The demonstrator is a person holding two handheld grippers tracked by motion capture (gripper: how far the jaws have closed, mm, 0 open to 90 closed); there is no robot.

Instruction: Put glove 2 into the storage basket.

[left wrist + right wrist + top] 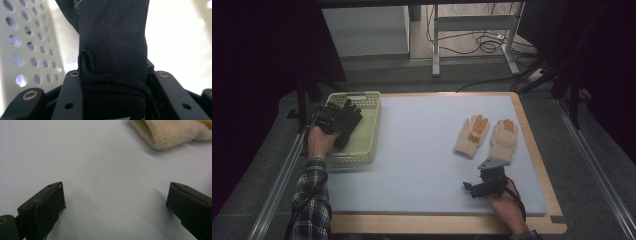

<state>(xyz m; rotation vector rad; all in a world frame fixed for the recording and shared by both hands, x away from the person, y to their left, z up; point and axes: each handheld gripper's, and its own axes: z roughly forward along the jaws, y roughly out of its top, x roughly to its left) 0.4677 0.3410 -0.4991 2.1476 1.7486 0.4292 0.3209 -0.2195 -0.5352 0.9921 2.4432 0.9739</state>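
A black glove point(346, 120) hangs over the pale green perforated basket point(362, 156) at the table's left. My left gripper point(328, 121) is shut on the glove's ribbed cuff. In the left gripper view the glove point(112, 45) rises between the black jaws of the left gripper point(112, 82), with the basket wall point(30, 37) behind it. Two cream gloves with orange fingertips point(472, 135) point(503, 140) lie flat on the right of the mat. My right gripper point(484, 181) rests just in front of them, open and holding nothing. In its own view the right gripper point(115, 195) faces bare mat, with a cream glove's cuff point(170, 132) at the top right.
A light blue-grey mat point(422, 150) covers the wooden table, whose edge point(437, 222) shows at the front and right. Metal rails run along both sides. A desk frame and cables stand on the floor beyond the table.
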